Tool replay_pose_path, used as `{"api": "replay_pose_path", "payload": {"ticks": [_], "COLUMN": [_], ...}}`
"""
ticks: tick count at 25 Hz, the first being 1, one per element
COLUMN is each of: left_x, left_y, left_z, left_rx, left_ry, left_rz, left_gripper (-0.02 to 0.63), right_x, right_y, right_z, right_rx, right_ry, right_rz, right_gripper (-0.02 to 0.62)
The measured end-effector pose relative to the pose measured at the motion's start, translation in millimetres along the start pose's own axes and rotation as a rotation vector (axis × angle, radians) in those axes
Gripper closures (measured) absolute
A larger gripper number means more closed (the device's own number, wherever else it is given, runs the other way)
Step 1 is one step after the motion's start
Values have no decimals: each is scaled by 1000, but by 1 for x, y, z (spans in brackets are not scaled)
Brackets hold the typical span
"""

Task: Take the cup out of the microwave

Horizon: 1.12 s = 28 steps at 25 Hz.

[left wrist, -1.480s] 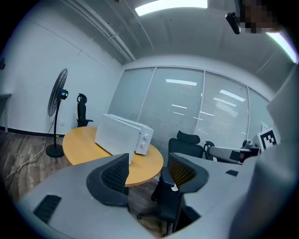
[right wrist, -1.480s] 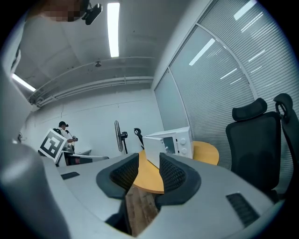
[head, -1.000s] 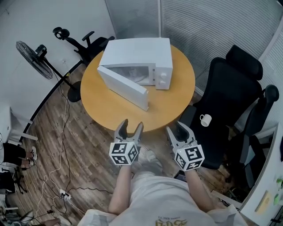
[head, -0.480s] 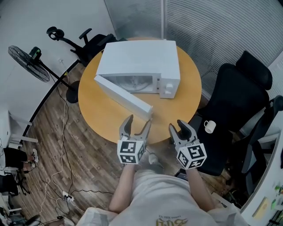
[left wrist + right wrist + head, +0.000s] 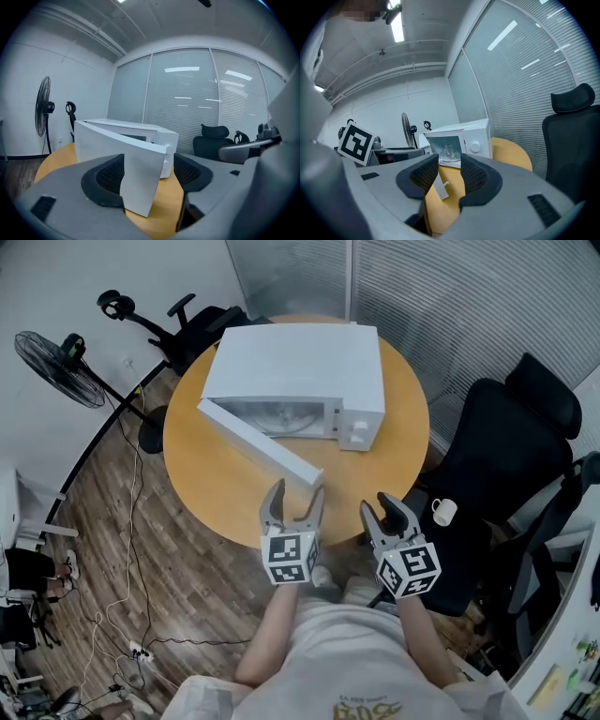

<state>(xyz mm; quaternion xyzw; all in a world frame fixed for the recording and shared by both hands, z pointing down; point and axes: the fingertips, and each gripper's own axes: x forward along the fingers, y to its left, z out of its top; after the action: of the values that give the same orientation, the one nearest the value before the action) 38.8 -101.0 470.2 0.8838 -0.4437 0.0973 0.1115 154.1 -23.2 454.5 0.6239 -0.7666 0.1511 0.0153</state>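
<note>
Two empty hand-held grippers hover at the near edge of the worktop (image 5: 211, 479): your left hand-held gripper (image 5: 295, 491) has just been opening wide, your right hand-held gripper (image 5: 382, 509) stands open too. What looks like a clear cup (image 5: 449, 152) sits inside the microwave (image 5: 295, 357), farther off. Its open door (image 5: 261, 442) stands before the left one, so the right has the straighter way in.

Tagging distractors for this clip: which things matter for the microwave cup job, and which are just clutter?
Job: microwave, its open door, clear glassy thing inside, probably the cup; round table.
Clutter: white mug on black chair, standing fan, second chair.
</note>
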Motion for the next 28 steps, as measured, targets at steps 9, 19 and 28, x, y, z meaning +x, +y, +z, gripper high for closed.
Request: {"api": "replay_pose_path", "payload": {"ticks": [9, 19, 28], "left_x": [9, -8, -43], "left_y": [7, 22, 36], "left_z": [-4, -15, -24], "left_rx": [-20, -51, -50], "left_ry": [23, 27, 24], "left_rz": [90, 168, 256], "left_gripper": [295, 276, 304], "right_x": [7, 14, 20], "right_y": [-10, -10, 14], "right_z": [10, 6, -1], "right_rx": [-49, -47, -51], "right_ry": [22, 44, 48], "right_rz": [50, 125, 226], "right_gripper": [451, 451, 453]}}
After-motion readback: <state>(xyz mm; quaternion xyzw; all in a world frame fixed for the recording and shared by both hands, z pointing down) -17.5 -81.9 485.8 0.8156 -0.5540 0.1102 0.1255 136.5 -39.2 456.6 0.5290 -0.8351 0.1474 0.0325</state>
